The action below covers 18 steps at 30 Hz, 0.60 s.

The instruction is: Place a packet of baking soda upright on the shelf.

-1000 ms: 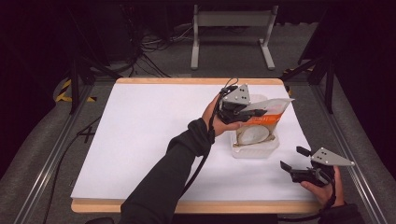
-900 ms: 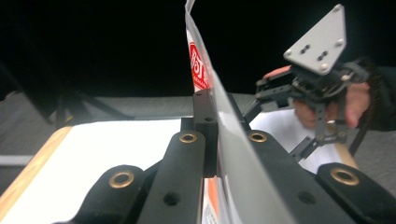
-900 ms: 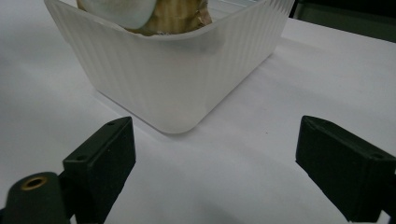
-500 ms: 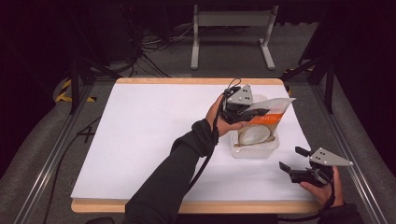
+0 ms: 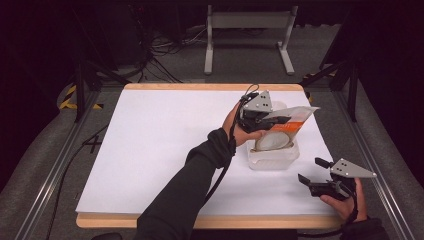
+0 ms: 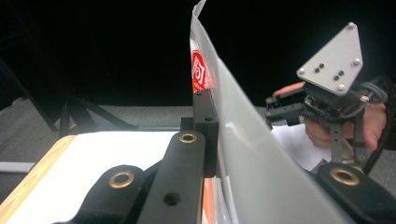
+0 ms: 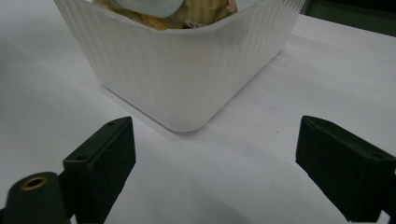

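The left gripper is clamped on a white and orange packet, holding it just above a white ribbed tub on the white table. Lower right, well apart from the tub, the right gripper rests with jaws wide apart, holding nothing

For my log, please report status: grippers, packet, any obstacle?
Left gripper shut on packet, above white tub. Right gripper open, empty, beside tub. Nothing in the way.
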{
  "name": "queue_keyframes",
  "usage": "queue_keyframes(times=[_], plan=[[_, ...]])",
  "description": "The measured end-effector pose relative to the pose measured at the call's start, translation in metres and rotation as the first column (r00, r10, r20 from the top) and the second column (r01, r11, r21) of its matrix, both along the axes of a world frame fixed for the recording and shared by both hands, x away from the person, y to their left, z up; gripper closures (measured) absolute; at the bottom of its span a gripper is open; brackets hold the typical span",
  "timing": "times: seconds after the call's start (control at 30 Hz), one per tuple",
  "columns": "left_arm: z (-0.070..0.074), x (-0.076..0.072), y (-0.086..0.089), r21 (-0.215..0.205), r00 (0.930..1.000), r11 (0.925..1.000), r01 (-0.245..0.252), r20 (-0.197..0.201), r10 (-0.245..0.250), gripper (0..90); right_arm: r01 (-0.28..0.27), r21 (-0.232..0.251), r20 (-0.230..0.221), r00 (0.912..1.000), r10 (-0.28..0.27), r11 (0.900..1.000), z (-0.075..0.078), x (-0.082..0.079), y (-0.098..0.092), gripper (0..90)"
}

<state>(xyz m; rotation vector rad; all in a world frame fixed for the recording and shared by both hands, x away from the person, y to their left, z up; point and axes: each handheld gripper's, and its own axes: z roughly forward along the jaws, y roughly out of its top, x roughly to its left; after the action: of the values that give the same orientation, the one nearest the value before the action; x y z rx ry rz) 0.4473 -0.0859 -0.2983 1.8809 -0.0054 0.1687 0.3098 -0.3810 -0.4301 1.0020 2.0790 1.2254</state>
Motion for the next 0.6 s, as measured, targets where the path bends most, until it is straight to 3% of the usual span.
queue_keyframes(times=[0.17,0.37,0.47,0.6], plan=[[-0.002,-0.007,0.008,-0.005,0.9982,0.9982,0.06,0.01,-0.059,89.9,-0.003,0.002,0.003,1.0,0.003,1.0,0.001,0.0,0.0,12.8],[-0.011,-0.01,0.006,0.025,0.9977,0.9974,0.068,-0.001,-0.068,89.9,-0.006,-0.001,-0.002,1.0,0.006,1.0,0.0,0.0,0.001,12.8],[-0.02,-0.008,0.003,-0.002,0.9961,0.9968,0.079,-0.038,-0.079,89.9,-0.008,-0.003,-0.001,1.0,0.008,1.0,0.001,0.0,0.002,12.8],[-0.023,-0.01,-0.006,-0.001,0.9961,0.9965,0.083,-0.03,-0.083,89.8,-0.009,-0.004,-0.004,0.9999,0.009,1.0,0.0,0.0,0.002,12.8]])
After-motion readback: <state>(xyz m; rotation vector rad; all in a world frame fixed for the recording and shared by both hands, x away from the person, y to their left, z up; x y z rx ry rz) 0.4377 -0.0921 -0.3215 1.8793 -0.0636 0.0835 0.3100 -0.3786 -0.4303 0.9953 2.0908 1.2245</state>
